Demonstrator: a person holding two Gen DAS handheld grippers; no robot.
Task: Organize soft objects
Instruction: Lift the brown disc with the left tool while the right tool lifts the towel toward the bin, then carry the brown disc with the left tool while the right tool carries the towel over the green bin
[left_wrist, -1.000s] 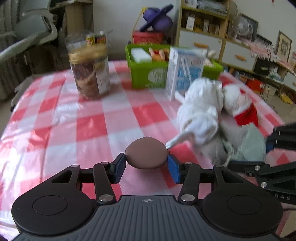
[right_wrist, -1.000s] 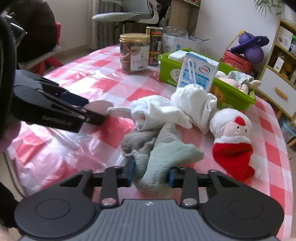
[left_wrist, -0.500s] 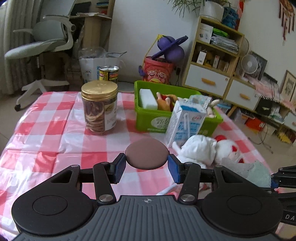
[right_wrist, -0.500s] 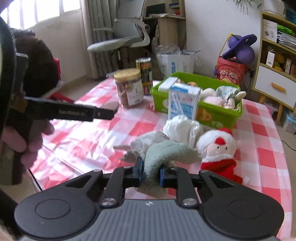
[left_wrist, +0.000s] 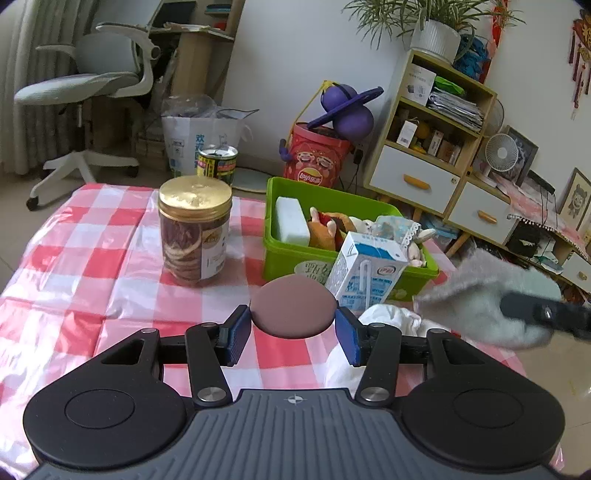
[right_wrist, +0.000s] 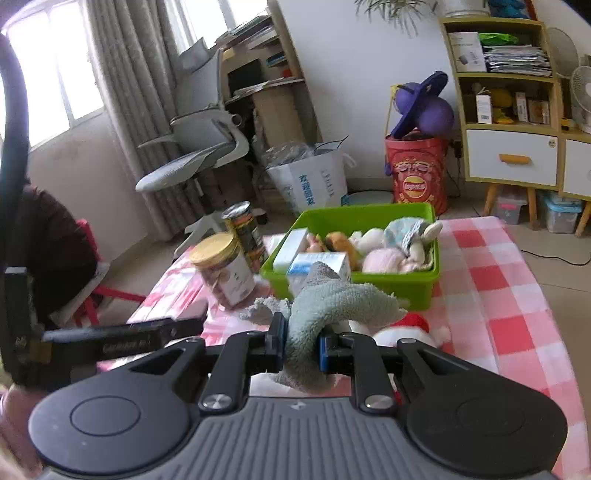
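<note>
My left gripper (left_wrist: 293, 334) is shut on a brown rounded soft pad (left_wrist: 293, 310) and holds it above the checked table. My right gripper (right_wrist: 301, 345) is shut on a grey-green fleece cloth (right_wrist: 332, 306), lifted off the table; that cloth also shows at the right of the left wrist view (left_wrist: 480, 299). A white cloth (left_wrist: 384, 321) lies on the table below. A Santa plush (right_wrist: 410, 328) lies behind the right gripper. A green bin (right_wrist: 399, 284) holds several soft toys.
A milk carton (left_wrist: 364, 273) stands in front of the bin (left_wrist: 295, 258). A gold-lidded jar (left_wrist: 194, 229) and a tin can (left_wrist: 216, 162) stand to the left. The red-checked tablecloth (right_wrist: 509, 295) stretches to the right. An office chair and shelves stand beyond.
Both grippers rose from the table. The right gripper closed on the grey-green cloth and lifted it off the pile. The left kept its hold on the brown pad.
</note>
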